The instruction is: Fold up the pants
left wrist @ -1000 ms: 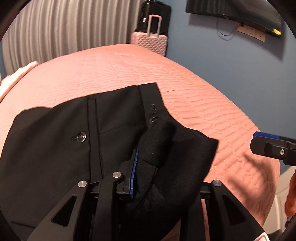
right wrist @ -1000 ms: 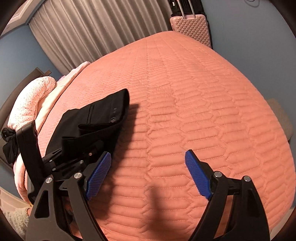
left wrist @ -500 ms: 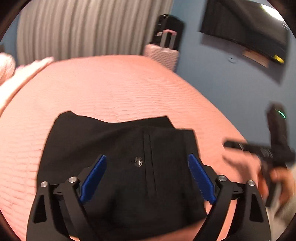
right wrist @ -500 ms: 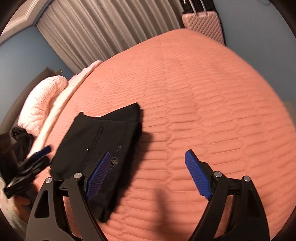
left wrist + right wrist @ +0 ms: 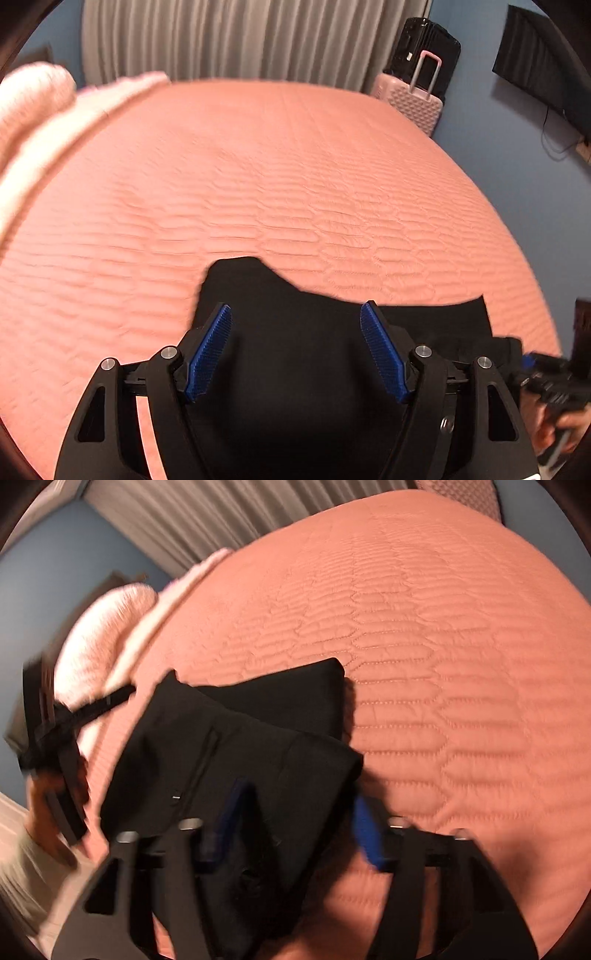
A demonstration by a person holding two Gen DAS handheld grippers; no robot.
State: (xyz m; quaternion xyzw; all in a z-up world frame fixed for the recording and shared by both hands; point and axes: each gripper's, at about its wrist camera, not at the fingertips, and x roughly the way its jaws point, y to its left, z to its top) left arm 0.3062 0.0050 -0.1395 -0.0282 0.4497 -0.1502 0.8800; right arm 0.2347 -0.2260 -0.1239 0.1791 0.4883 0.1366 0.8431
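One folded pants (image 5: 303, 354) on bedspread (image 5: 280, 177)

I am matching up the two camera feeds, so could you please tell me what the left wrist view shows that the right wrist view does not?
Only the left wrist view shows the black suitcase behind the pink suitcase, the dark screen on the blue wall, and the left gripper, open above the pants.

Only the right wrist view shows the right gripper, its jaws having just been closing with a folded corner of the pants between them; blur hides any contact.

Both show the black pants, the salmon quilt, the grey curtain and pale bedding.
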